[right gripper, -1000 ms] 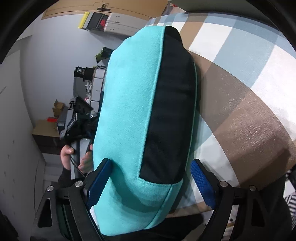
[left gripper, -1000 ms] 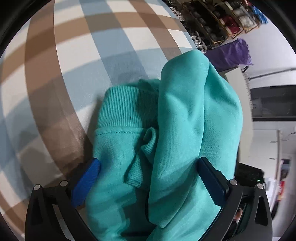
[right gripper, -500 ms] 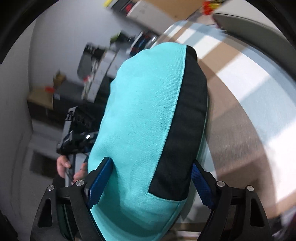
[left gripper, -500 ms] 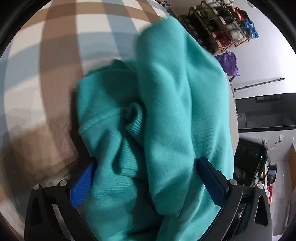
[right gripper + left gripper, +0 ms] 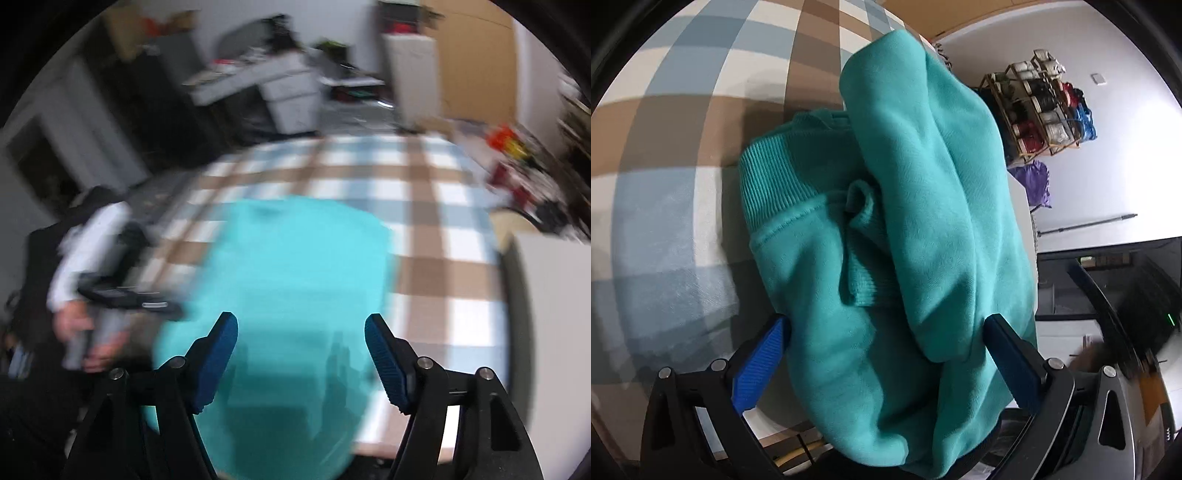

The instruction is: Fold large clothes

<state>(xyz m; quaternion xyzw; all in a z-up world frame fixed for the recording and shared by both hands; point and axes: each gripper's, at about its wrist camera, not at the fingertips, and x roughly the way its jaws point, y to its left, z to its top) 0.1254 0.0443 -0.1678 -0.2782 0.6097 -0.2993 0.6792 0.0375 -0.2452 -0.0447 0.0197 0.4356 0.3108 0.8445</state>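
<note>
Mostly the teal sweatshirt (image 5: 901, 258) fills the left wrist view, bundled in thick folds between the blue pads (image 5: 759, 365) of the left gripper (image 5: 886, 354). Both pads sit against the cloth at its sides, so this gripper has the bundle clamped across a wide stance. A ribbed hem faces the checked cloth (image 5: 683, 110) that covers the table, which stretches bare up and to the left of the bundle. To the right the table ends, and a wooden rack (image 5: 1045, 110) of spools and a purple cloth (image 5: 1036, 181) stand well apart by the wall.

From the right wrist view the sweatshirt (image 5: 295, 280) lies on the checked cloth (image 5: 443, 240) near its front edge, with wide open cloth behind it and to its right. The right gripper (image 5: 301, 350) hangs above it, its jaws closing with only air between them and no cloth touched. At the left edge a hand (image 5: 94, 347) below a white sleeve grips a handle. This whole view is smeared, so the cluttered room behind and the sweatshirt's folds are hard to make out
</note>
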